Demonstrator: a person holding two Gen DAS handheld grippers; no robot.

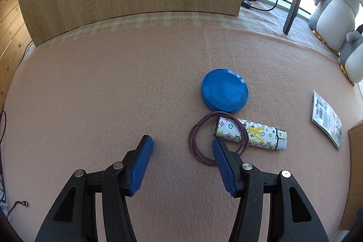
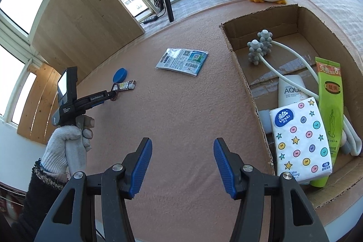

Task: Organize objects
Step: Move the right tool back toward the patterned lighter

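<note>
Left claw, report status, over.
Left claw open, low over mat, right finger inside purple cord loop. Loop drapes patterned tube. Right claw open, empty, beside box. Nothing blocking.

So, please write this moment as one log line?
left tongs: open, at purple cord loop | right tongs: open, empty | outside box: blue lid, patterned tube, packet | cardboard box: partly filled

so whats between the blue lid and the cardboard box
The flat printed packet lies between the blue lid and the cardboard box; the rest is bare pink mat, clearest in the right wrist view.
</note>
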